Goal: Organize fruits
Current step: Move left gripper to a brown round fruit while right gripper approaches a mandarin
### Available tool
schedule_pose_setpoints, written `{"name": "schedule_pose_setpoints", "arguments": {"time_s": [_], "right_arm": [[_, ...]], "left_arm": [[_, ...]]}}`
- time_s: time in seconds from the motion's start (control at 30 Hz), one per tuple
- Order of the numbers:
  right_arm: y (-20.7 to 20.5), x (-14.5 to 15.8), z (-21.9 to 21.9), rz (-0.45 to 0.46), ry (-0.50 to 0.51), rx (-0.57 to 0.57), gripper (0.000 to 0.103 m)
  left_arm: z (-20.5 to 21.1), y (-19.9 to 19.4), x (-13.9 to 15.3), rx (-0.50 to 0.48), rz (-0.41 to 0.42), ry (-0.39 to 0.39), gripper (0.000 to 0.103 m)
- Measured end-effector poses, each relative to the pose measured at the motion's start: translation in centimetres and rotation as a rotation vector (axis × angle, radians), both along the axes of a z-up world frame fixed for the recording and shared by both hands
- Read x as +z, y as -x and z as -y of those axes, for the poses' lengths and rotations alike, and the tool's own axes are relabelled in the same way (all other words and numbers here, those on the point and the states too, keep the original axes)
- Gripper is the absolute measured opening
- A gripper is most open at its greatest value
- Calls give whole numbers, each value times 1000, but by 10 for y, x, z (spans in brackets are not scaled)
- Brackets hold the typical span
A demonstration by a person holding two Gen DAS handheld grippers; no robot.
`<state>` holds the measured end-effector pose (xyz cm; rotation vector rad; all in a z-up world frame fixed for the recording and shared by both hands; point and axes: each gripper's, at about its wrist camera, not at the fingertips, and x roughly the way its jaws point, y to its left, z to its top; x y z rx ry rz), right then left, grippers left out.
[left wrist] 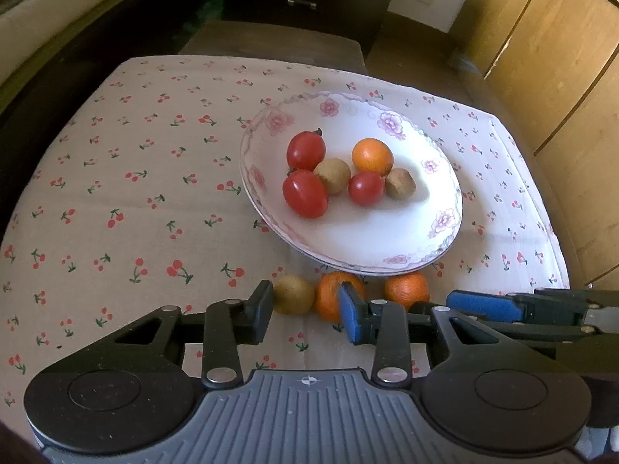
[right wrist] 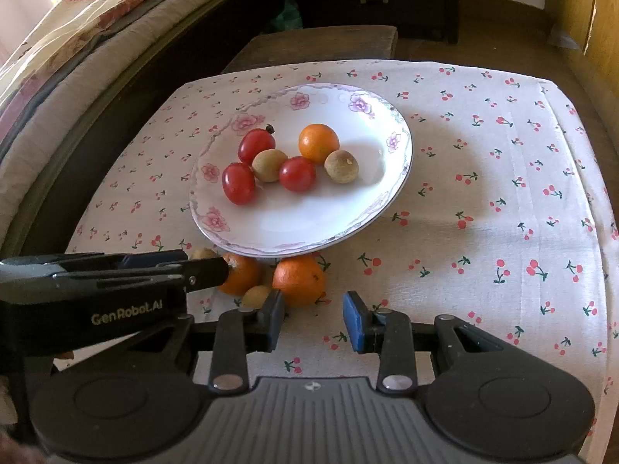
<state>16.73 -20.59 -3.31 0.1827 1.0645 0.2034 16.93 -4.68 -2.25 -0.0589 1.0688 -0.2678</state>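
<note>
A white floral plate [left wrist: 387,239] [right wrist: 309,224] on the cherry-print cloth holds three red tomatoes [left wrist: 305,193], an orange [left wrist: 372,156] [right wrist: 318,143] and two brown fruits [left wrist: 400,183]. In front of the plate lie a brown fruit [left wrist: 293,294], an orange [left wrist: 332,297] [right wrist: 241,274] and a second orange [left wrist: 407,289] [right wrist: 298,280]. My left gripper [left wrist: 305,309] is open, with the brown fruit and the first orange at its fingertips. My right gripper [right wrist: 313,319] is open and empty, just in front of the second orange. A small brown fruit [right wrist: 256,295] lies by its left finger.
The cloth-covered table [right wrist: 483,193] ends at edges on the left, right and far side. A bed [right wrist: 77,38] runs along the left. A dark bench [right wrist: 317,44] and cabinet stand behind. Wooden doors [left wrist: 561,77] stand at the right.
</note>
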Motion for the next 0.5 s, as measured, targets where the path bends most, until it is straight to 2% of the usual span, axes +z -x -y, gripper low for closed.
{"name": "schedule_pose_setpoints", "arguments": {"time_s": [0.27,0.5], "right_arm": [[2,0,0,-5,-3,9,35],[4,2,2,7,3,3,35]], "left_arm": [[-2,15,2,-59,-20,2,44],[-9,11,7,-14,-1,14,46]]}}
